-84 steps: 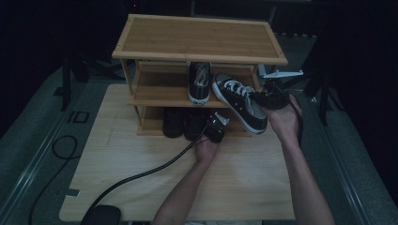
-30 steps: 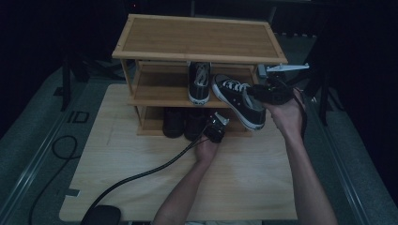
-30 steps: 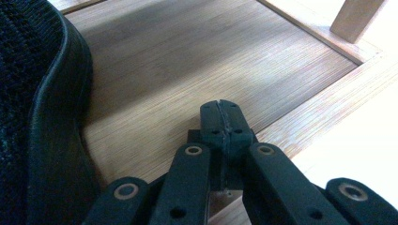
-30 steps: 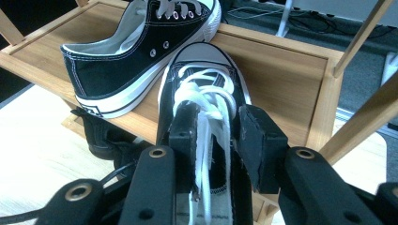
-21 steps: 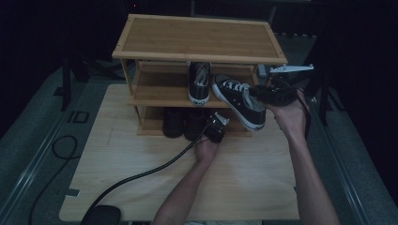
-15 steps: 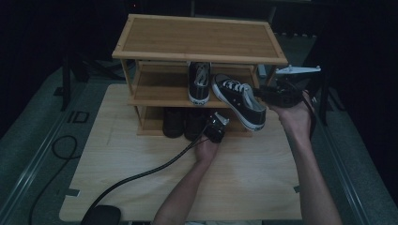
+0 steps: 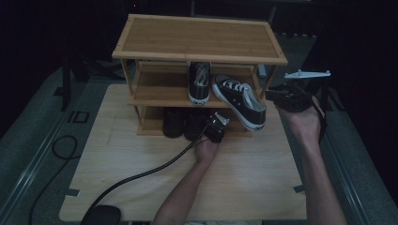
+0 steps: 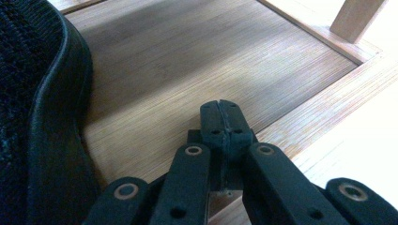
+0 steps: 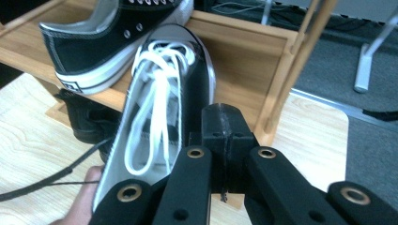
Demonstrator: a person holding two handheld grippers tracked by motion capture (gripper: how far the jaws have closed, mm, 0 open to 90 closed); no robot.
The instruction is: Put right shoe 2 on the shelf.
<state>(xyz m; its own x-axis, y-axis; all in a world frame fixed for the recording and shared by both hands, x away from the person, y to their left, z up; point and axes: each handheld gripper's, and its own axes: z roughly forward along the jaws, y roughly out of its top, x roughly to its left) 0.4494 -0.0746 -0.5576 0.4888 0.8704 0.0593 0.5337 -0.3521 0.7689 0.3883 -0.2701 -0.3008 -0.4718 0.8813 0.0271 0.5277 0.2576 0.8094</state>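
My right gripper [image 7: 277, 95] has just let go of the sneaker [image 7: 240, 101] and backed off; its jaws have closed empty. The sneaker lies half off the middle shelf [image 7: 159, 93], needing a push. Left gripper [image 7: 215, 125], jaws shut, waits by the bottom shelf.

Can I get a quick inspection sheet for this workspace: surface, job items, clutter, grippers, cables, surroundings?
Surface: light wooden table, bare in front.
Job's things: wooden shoe rack; right sneaker angled off the middle shelf's front edge; left sneaker on that shelf; dark shoes on the bottom shelf.
Clutter: nothing seen.
Grippers: left gripper shut, empty, at the bottom shelf; right gripper shut, empty, beside the angled sneaker.
Cables: black cable trails across the table.
Surroundings: dark; grey floor.
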